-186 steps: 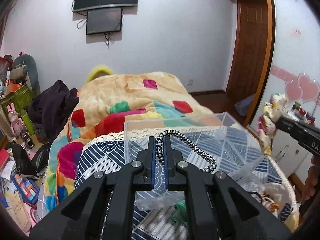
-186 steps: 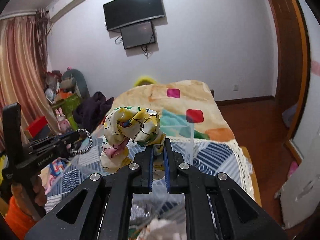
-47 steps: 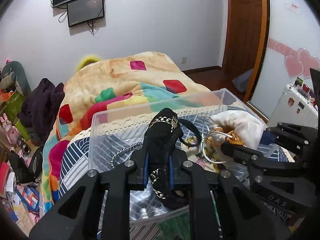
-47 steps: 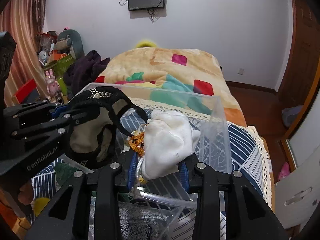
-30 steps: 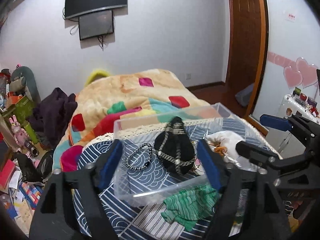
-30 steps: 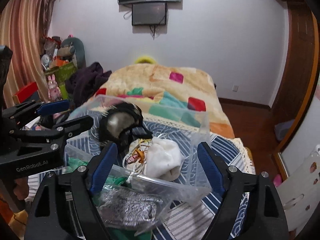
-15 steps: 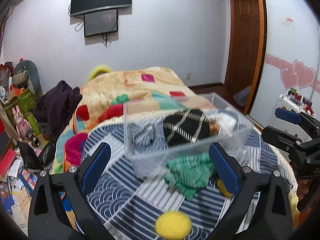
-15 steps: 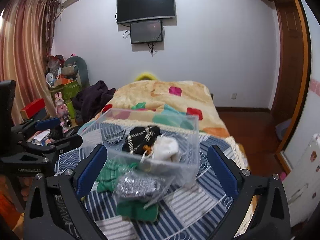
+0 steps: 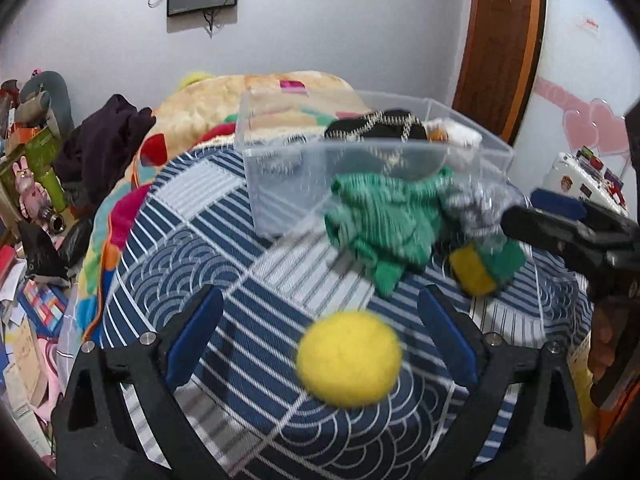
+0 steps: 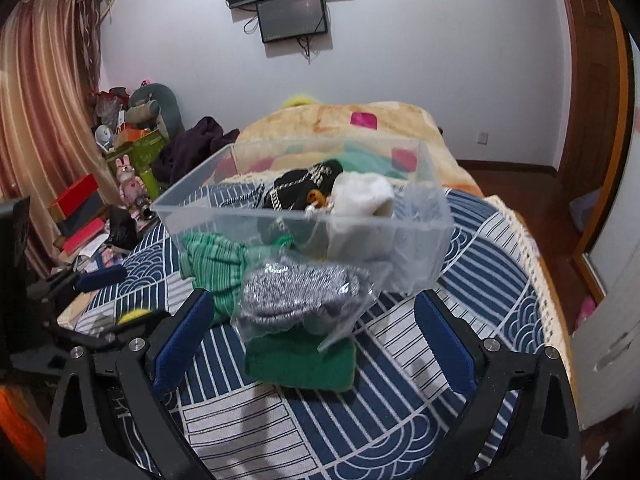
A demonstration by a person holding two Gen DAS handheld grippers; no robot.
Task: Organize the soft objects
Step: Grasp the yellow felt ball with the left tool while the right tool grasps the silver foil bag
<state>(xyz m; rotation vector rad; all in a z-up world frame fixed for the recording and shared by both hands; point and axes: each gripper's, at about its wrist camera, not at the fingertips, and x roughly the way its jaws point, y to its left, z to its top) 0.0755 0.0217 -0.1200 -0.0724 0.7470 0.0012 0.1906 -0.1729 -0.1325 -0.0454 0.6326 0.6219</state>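
A clear plastic bin (image 9: 256, 152) (image 10: 224, 220) stands on the blue patterned cloth and holds a black item (image 9: 376, 130) (image 10: 304, 188) and a white soft item (image 10: 362, 194). In front of it lie a green knit cloth (image 9: 380, 220) (image 10: 216, 260), a bag of silver scourers (image 10: 300, 294) and a green sponge (image 10: 300, 362). My left gripper (image 9: 322, 334) is open around a yellow pom-pom ball (image 9: 348, 358) without touching it. A second yellow ball (image 9: 472, 268) lies to the right. My right gripper (image 10: 312, 336) is open and empty, just before the scourer bag and sponge.
The cloth-covered table (image 9: 192, 240) has rounded edges. Behind it is a bed with a colourful blanket (image 10: 360, 124). Clutter and boxes (image 10: 80, 208) fill the floor at the left. A wooden door (image 9: 500, 40) is at the right.
Both grippers let go of their items in the bin, opened wide and pulled back. The left one has dropped toward the yellow ball, the right one toward the scourer bag.
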